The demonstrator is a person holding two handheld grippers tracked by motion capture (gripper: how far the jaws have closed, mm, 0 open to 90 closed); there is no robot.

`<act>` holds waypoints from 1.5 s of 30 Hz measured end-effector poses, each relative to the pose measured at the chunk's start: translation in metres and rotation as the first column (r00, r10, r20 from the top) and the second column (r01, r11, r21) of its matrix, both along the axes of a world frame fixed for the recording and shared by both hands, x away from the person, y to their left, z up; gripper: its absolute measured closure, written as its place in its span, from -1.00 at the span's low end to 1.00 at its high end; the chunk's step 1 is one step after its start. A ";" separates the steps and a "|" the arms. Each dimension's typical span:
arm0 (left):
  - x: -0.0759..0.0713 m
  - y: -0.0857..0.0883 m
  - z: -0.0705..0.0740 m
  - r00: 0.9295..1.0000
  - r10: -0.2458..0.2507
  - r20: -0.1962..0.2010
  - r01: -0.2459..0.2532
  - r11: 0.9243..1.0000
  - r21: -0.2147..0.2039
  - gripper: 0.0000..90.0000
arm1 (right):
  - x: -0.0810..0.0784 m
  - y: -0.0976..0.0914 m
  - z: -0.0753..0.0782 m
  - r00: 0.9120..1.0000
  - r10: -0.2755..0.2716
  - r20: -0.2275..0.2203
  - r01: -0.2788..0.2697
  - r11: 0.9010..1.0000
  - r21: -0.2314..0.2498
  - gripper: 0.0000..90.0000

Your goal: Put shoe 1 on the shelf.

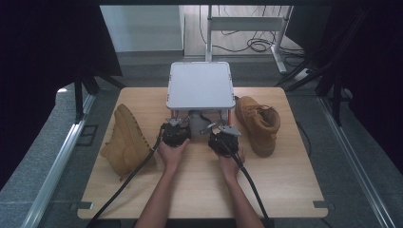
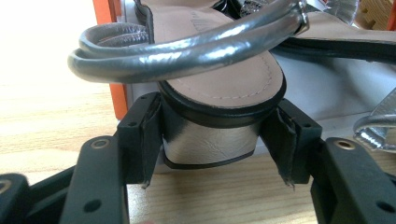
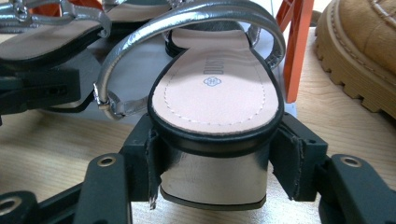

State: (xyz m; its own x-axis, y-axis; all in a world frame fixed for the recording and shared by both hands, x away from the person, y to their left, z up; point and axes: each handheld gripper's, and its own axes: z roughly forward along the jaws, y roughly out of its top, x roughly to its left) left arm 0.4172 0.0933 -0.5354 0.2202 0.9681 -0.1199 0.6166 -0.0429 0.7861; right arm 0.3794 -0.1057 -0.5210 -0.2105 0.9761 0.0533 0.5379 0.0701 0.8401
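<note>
A: From above I'm seeing my left gripper (image 1: 177, 124) and right gripper (image 1: 219, 129) tucked under the grey shelf (image 1: 200, 85).

B: The gripper views are showing more: each is clamping a silver sandal's heel, the left sandal (image 2: 210, 140) and the right sandal (image 3: 212, 179), both at the shelf's front edge.

A: I'm watching an orange leg (image 3: 295, 51) just beside the right heel, and a tan boot (image 1: 259, 123) beyond. Another boot (image 1: 126, 140) is lying left; the near tabletop (image 1: 199, 190) is staying open.

Dim high view, dark edges, bright sharp close-ups, strap glare
</note>
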 end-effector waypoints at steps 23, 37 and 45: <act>0.000 0.000 0.000 1.000 0.001 -0.003 -0.001 1.000 -0.001 -0.09 | 0.006 0.006 -0.003 0.995 -0.088 0.049 0.089 0.996 -0.007 -0.06; 0.000 0.000 0.000 1.000 0.002 0.001 -0.002 1.000 -0.005 -0.09 | 0.033 0.014 -0.002 0.992 -0.116 0.048 0.116 0.993 -0.012 -0.07; 0.000 0.000 0.000 1.000 0.003 0.002 -0.003 1.000 -0.007 -0.09 | 0.047 0.020 -0.004 0.992 -0.123 0.034 0.123 0.992 -0.020 -0.07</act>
